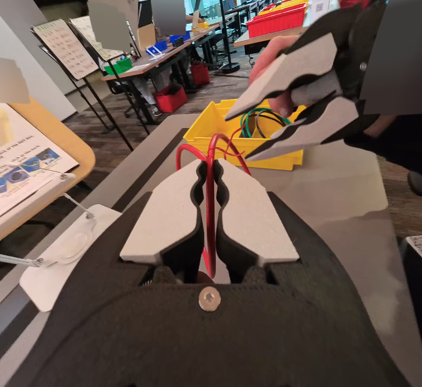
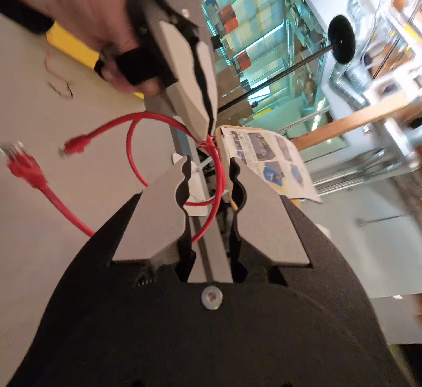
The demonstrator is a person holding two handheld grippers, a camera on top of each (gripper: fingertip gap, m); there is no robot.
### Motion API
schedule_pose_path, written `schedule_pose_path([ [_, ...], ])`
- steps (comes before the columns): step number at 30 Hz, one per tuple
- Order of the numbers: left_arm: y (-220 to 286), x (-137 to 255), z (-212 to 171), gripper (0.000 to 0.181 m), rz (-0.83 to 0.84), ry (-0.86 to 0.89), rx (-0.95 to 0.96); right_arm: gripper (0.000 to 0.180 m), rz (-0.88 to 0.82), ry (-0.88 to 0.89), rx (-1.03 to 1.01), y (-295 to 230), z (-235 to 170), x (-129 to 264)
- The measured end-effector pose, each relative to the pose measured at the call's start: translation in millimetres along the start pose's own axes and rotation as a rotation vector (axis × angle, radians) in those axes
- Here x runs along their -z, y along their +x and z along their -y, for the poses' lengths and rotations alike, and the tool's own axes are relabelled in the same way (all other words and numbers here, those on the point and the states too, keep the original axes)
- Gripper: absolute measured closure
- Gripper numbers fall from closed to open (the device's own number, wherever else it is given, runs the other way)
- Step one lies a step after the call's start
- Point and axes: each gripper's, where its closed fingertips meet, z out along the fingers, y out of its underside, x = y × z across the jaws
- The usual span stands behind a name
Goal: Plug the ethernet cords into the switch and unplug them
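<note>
A coiled red ethernet cord (image 1: 210, 216) bound with a thin red twist tie (image 1: 228, 151) hangs above the grey table (image 1: 308, 205). My left gripper (image 1: 209, 163) is shut on the coil. In the right wrist view the left gripper (image 2: 206, 134) pinches the coil (image 2: 141, 114) at the tie, and both red plugs (image 2: 75, 145) (image 2: 22, 168) dangle free. My right gripper (image 2: 210, 161) is open, with the coil's loops between its fingers, not touching. In the left wrist view the right gripper (image 1: 236, 138) is open, its tips beside the tie. No switch is in view.
A yellow bin (image 1: 212, 125) at the table's far side holds green (image 1: 244, 122) and black (image 1: 260, 125) cords. A white bracket (image 1: 68, 250) sits at the table's left edge. A tan side table with a printed sheet (image 1: 34, 159) stands left. Desks and coloured bins lie beyond.
</note>
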Motion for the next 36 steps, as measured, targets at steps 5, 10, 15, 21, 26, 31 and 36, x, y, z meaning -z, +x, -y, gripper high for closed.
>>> schedule_pose_path([
  [5,8.4,-5.5,-5.1,0.175,-0.029,-0.038,0.002,0.154,-0.055,-0.047,0.201,-6.5,1.5,-5.8],
  [10,10.7,-7.5,-6.1,0.175,-0.031,-0.049,0.004,0.170,-0.059,-0.062,0.258,-11.9,3.5,-9.0],
  [15,8.4,-5.0,-4.9,0.175,-0.024,-0.046,-0.002,0.180,-0.050,-0.059,0.261,-14.2,9.5,-10.2],
  [21,11.8,-3.2,-3.6,0.175,-0.060,-0.044,0.026,0.153,0.013,-0.048,0.271,-23.0,8.6,-8.8],
  [26,18.3,-1.4,-7.3,0.175,-0.128,-0.089,0.086,0.151,0.033,-0.064,0.303,-24.3,6.7,-6.0],
  [31,22.6,-0.2,-13.0,0.175,-0.199,-0.121,0.202,0.164,0.028,-0.070,0.319,-24.4,5.1,-6.9],
  [36,24.3,0.3,-18.4,0.175,-0.227,-0.149,0.247,0.174,0.028,-0.085,0.327,-25.5,2.4,-9.1],
])
